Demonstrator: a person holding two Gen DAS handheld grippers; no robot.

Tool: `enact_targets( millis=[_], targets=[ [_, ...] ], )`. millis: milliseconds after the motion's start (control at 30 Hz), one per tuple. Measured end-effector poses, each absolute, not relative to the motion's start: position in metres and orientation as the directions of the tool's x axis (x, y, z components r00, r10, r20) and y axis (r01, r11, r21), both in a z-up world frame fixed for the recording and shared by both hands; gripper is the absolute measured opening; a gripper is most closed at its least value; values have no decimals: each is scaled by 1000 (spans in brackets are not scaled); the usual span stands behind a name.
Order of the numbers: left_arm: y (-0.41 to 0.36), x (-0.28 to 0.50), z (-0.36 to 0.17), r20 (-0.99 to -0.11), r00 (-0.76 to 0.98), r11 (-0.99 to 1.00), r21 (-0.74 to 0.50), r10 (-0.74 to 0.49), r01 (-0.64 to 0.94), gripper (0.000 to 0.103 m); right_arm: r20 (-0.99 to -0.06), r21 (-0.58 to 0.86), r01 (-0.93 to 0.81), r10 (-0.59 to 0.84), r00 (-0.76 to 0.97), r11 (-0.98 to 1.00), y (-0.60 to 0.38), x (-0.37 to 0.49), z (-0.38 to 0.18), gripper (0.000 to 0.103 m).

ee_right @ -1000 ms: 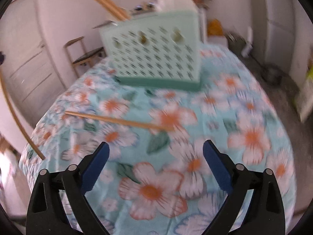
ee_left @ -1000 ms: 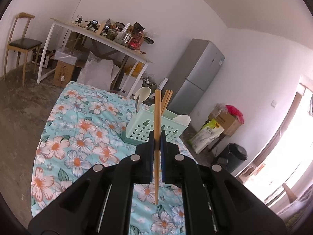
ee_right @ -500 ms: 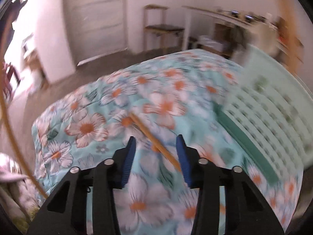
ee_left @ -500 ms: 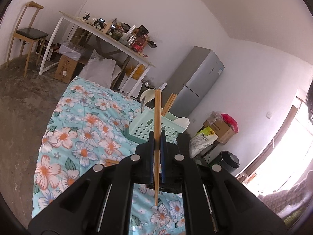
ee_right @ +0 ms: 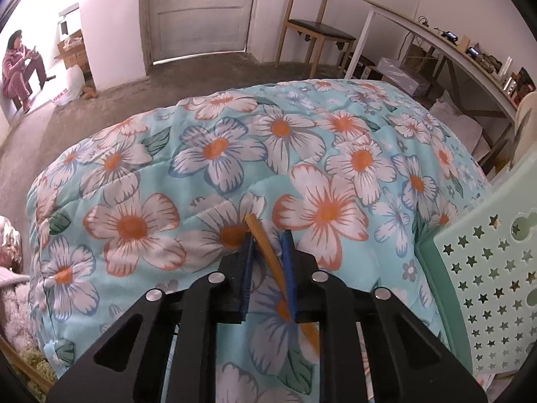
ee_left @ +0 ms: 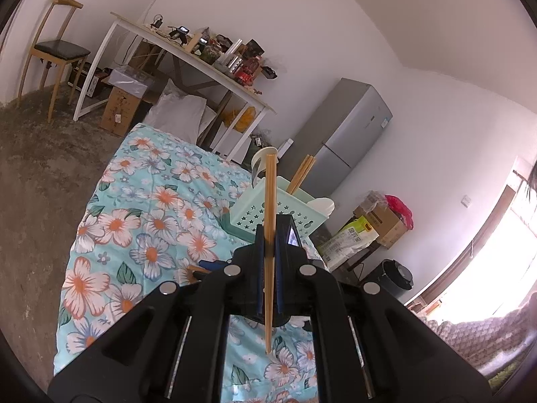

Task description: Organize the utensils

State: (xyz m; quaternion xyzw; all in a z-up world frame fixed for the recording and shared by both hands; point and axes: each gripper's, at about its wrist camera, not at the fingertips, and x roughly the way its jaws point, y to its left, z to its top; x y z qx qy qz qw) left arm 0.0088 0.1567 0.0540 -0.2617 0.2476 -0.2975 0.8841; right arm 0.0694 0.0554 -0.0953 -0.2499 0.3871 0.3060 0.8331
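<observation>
My left gripper [ee_left: 268, 235] is shut on a wooden chopstick [ee_left: 270, 201] that stands upright above the floral quilt [ee_left: 141, 221]. Behind it stands the mint green perforated utensil basket [ee_left: 255, 211], holding more chopsticks [ee_left: 302, 173] and white spoons [ee_left: 263, 159]. In the right wrist view my right gripper [ee_right: 267, 238] is down on the quilt [ee_right: 214, 154]. Its blue pads straddle a second chopstick [ee_right: 268, 252] lying between them; a gap shows on the left side. The basket [ee_right: 486, 278] is at the right edge.
A white table [ee_left: 188, 50] crowded with items, a wooden chair [ee_left: 57, 47], cardboard boxes and a grey fridge [ee_left: 342, 134] stand beyond the bed. A person [ee_right: 20, 67] sits by the door at far left. The quilt's edge drops to a concrete floor.
My right gripper has turned away from the basket, lowered over the lying chopstick and narrowed from wide open to close around it. My left gripper keeps its chopstick, drifting slightly back.
</observation>
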Motion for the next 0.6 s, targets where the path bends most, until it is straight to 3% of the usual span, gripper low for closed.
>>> enact_targets(
  millis=[200,600],
  targets=[
    [145,11,60,-297,699,704,-582,-651,408,5,-715,-158,-621,345,608,768,35,57,-67,7],
    [114,16,74,-297,701,716,-552,-648,428,5,-427,3,-419,380,820,908,-73,28,44,7]
  ],
)
